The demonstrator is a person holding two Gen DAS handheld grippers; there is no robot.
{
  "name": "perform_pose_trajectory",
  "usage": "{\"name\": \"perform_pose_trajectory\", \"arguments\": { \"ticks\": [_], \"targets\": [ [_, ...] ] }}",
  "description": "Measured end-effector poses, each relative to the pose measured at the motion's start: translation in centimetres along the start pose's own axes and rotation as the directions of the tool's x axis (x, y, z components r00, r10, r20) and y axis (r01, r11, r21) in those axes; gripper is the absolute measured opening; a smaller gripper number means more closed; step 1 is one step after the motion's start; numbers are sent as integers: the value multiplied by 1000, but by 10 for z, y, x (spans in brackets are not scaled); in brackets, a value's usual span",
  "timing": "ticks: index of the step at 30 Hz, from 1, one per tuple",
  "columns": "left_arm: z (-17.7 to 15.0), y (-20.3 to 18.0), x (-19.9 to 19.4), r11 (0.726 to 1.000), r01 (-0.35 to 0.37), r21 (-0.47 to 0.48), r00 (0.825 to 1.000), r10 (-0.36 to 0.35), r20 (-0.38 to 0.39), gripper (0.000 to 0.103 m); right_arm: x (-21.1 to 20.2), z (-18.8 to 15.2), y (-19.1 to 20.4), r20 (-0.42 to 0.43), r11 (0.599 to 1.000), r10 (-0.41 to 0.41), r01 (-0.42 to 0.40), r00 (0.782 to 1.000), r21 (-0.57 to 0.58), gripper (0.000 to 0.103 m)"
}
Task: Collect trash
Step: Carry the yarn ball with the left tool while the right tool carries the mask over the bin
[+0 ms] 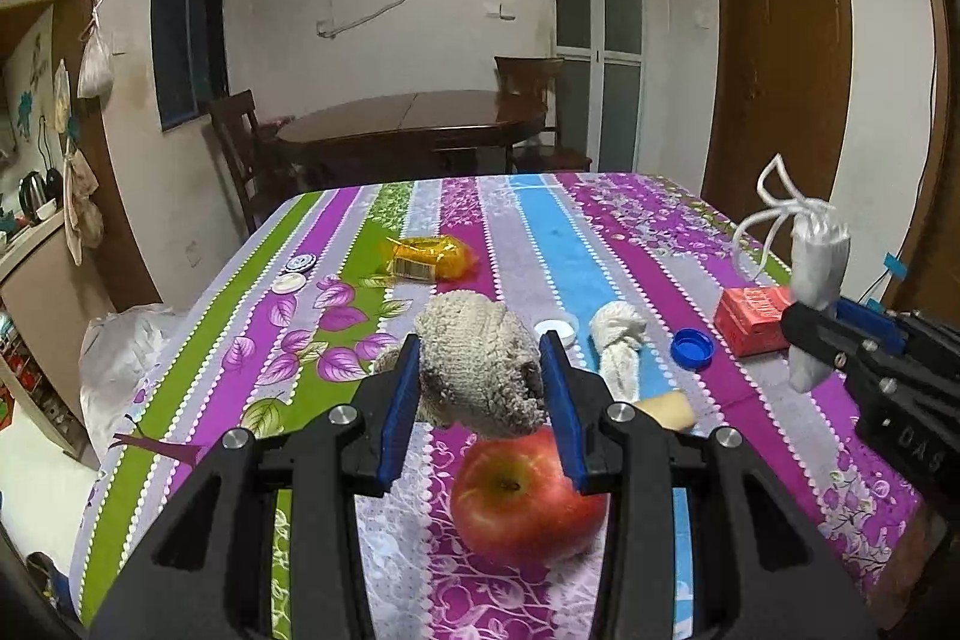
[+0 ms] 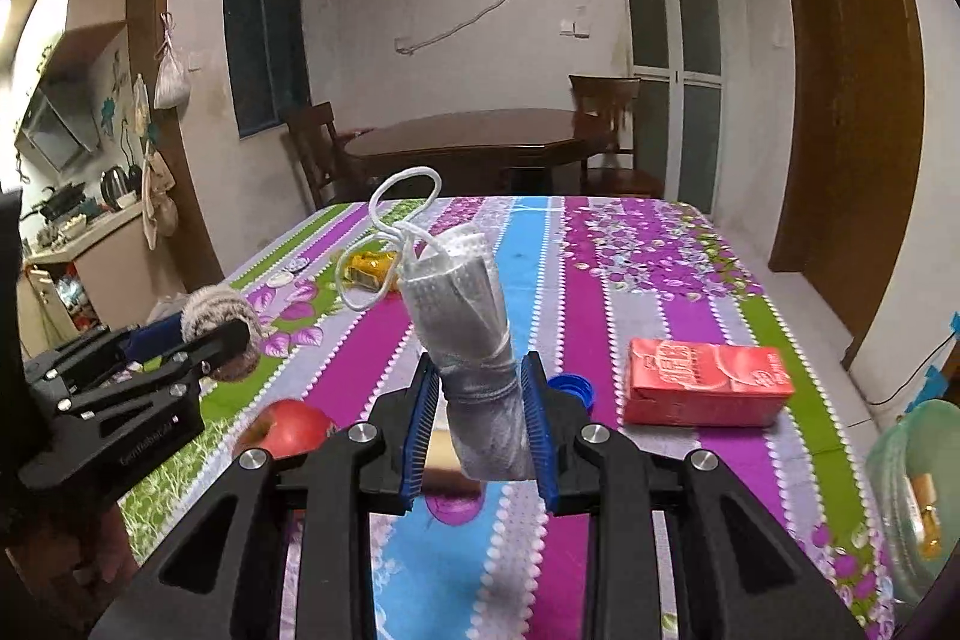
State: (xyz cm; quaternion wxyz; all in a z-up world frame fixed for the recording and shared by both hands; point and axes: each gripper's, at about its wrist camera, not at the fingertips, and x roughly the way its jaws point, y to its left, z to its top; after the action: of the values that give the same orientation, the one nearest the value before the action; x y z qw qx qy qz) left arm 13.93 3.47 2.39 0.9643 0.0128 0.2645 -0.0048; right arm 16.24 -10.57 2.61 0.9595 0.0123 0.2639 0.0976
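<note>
My left gripper (image 1: pixel 480 358) is shut on a dirty beige knitted cloth wad (image 1: pixel 480 370) and holds it above the striped tablecloth (image 1: pixel 540 232); it also shows at the left of the right wrist view (image 2: pixel 219 334). My right gripper (image 2: pixel 480 376) is shut on a rolled white face mask (image 2: pixel 474 340) with loose ear loops, held upright above the table; it also shows in the left wrist view (image 1: pixel 816 280). On the table lie a yellow wrapper (image 1: pixel 429 259), a knotted white tissue (image 1: pixel 618 346), a blue bottle cap (image 1: pixel 693 349), a white cap (image 1: pixel 555 328) and a red carton (image 2: pixel 702 382).
A red apple (image 1: pixel 528 496) lies just under my left gripper. Two small round lids (image 1: pixel 297 271) lie near the table's left edge. A white plastic bag (image 1: pixel 114 358) hangs off the left side. A green glass dish (image 2: pixel 912 490) stands at the right edge. A wooden table and chairs (image 1: pixel 414 123) stand behind.
</note>
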Motion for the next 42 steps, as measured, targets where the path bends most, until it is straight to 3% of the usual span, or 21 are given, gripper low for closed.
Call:
{"name": "perform_pose_trajectory", "arguments": {
  "ticks": [27, 42],
  "targets": [
    [6, -72, -50, 996, 58, 71, 994, -65, 90, 38, -89, -12, -47, 43, 995, -97, 95, 994, 42, 30],
    [11, -134, -53, 983, 116, 145, 987, -130, 91, 38, -130, -17, -115, 54, 980, -184, 179, 981, 90, 30]
  ]
}}
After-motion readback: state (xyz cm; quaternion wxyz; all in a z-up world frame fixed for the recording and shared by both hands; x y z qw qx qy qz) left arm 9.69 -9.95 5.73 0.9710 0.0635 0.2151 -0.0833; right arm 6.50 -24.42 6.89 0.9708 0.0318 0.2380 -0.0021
